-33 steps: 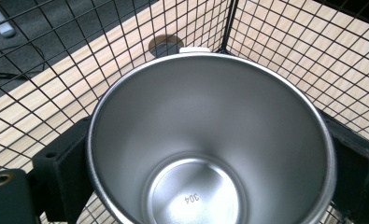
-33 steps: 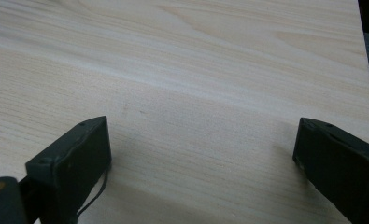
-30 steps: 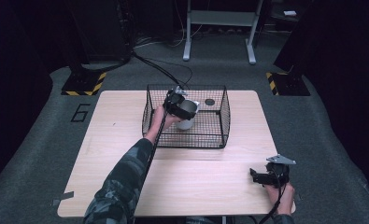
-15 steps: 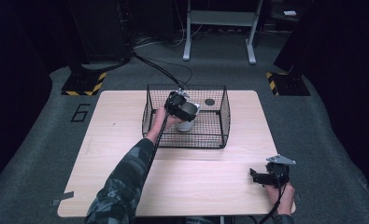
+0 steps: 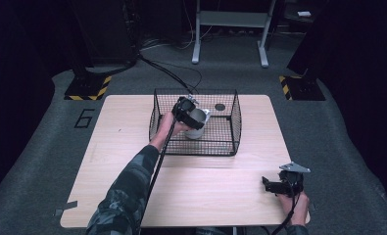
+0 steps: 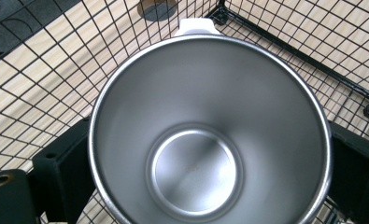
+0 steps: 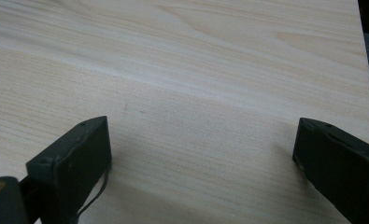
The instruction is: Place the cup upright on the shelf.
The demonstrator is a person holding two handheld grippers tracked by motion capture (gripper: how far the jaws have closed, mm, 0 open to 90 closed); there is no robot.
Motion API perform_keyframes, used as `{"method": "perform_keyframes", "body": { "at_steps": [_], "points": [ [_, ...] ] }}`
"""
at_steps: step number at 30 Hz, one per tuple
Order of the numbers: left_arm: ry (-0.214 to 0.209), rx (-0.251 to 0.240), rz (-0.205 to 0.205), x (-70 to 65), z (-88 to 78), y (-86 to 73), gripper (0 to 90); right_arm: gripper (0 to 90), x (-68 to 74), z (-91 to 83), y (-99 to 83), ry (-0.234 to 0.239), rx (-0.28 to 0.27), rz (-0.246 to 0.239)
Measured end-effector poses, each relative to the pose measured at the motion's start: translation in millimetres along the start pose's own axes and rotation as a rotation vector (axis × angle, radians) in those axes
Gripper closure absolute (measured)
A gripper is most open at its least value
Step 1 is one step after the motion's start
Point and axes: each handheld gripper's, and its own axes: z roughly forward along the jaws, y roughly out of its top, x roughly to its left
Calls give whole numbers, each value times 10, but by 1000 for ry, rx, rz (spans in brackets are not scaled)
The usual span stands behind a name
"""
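Two grippers are at work, and the nearer one, the right gripper (image 5: 279, 185), rests on the table (image 5: 205, 196) well in front of the basket (image 5: 235, 122), near the table's front right corner. Its jaws stand wide apart with nothing but bare wood between them, so it is idle.

Farther off, the left gripper (image 5: 193, 116) reaches inside the wire basket and holds a steel cup (image 6: 210, 135) by its sides, one jaw pressed on each flank. The cup is upright, its mouth open to the camera, its white handle (image 6: 196, 25) pointing away from the hand. Whether its base touches the basket's floor cannot be told.

Judging by this, the cup is already inside the basket, or just about to leave it; letting go or lifting clear is what is left.

Beyond the basket's left side, a "6" (image 5: 84, 118) is marked on the grey floor. No brand shows on the cup.
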Motion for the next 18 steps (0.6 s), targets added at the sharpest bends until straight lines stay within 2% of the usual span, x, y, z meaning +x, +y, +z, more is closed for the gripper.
{"method": "perform_keyframes", "body": {
  "at_steps": [7,11,14,18],
  "points": [
    [-16,5,-17,17,-45,-28,53,41,1,0,0,-1,0,0],
    [-16,-43,-37,6,-112,-24,42,41,1,0,0,-2,0,0],
    [-28,-79,-44,9,-222,-6,29,41,0,0,0,0,0,0],
    [-28,-116,-34,-23,-388,25,25,41,0,0,0,0,0,1]
  ]
}}
